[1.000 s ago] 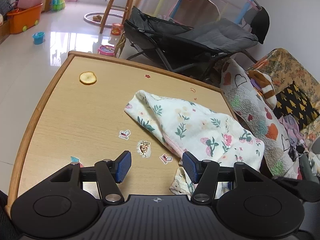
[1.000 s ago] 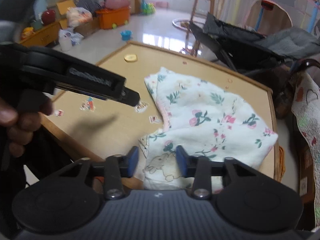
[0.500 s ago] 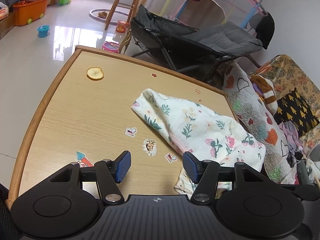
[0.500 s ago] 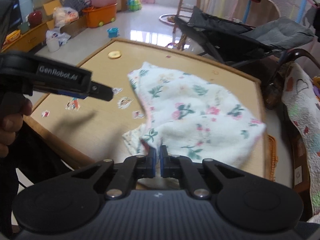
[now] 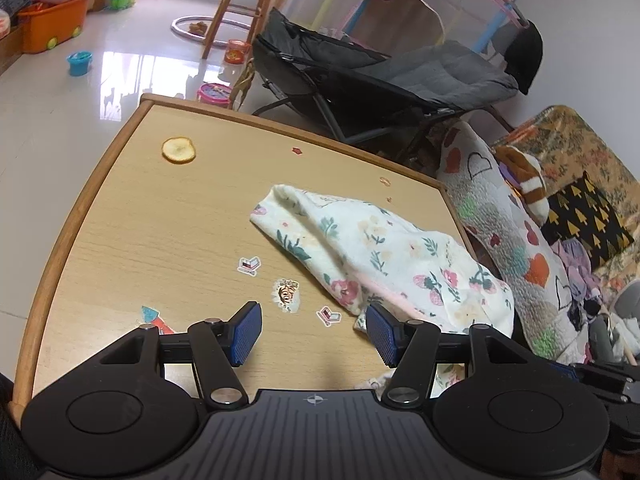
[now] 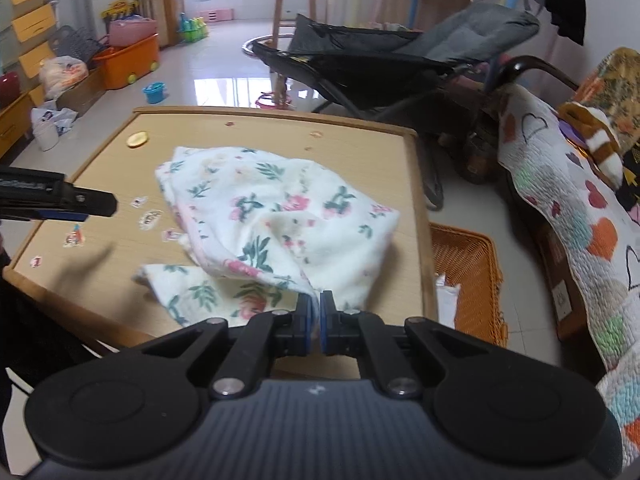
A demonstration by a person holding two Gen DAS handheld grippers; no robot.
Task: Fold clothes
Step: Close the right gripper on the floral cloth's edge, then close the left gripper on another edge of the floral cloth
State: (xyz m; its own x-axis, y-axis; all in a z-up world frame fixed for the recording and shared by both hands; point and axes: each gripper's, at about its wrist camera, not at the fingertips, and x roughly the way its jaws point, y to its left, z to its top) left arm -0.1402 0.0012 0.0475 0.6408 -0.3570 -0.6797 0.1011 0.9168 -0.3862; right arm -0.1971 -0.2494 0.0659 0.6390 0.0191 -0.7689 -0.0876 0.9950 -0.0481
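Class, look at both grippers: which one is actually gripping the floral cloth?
The right gripper: its jaws are pinched shut on the floral cloth. The left gripper stands open, holding nothing.

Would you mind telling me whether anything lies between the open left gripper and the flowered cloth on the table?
Nothing visible does. The left gripper hangs open over bare table with only flat stickers under it, and the flowered cloth lies just beyond its right-hand finger. The right gripper is shut on the cloth's near edge.

The table point(image 5: 132, 240) is matt light wood with paper stickers point(image 5: 249, 266), the flowered cloth point(image 6: 280, 216) looks soft and a little fluffy, the basket point(image 6: 472, 276) is woven wicker, and the floor point(image 5: 60, 120) is glossy tile.
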